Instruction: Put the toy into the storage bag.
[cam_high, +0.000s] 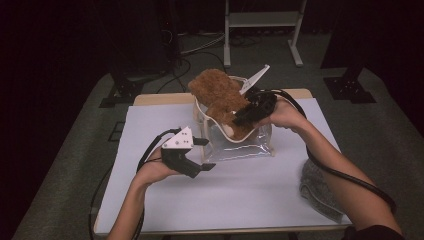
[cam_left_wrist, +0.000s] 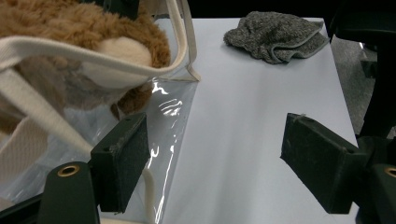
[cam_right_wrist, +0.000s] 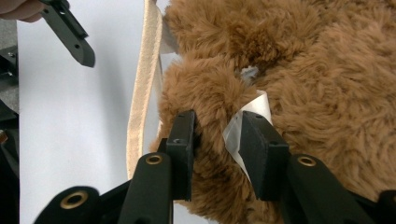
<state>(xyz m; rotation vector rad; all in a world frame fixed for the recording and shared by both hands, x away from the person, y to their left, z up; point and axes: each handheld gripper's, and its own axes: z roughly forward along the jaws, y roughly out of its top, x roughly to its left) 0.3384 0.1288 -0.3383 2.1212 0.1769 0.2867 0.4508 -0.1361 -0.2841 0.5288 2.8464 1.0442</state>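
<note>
— I'm watching all three feeds from my desk; can you read any lettering, brand or number on your side?

— None; I see a white tag (cam_right_wrist: 247, 122) sewn on the plush toy (cam_right_wrist: 299, 79), but its face looks blank to me; the clear bag (cam_left_wrist: 173, 116) and the grey cloth (cam_left_wrist: 275, 35) carry no print I can read.

I work at a table (cam_high: 165, 200) with a pale white top and a light wooden edge showing along its far side. Grey carpet (cam_high: 65, 165) covers the floor around it. Beyond the table the room falls into darkness. A white metal frame (cam_high: 262, 20) stands at the back, and dark stand bases (cam_high: 350, 90) rest on the carpet at either side, with cables (cam_high: 200, 47) trailing across the floor between them.
</note>
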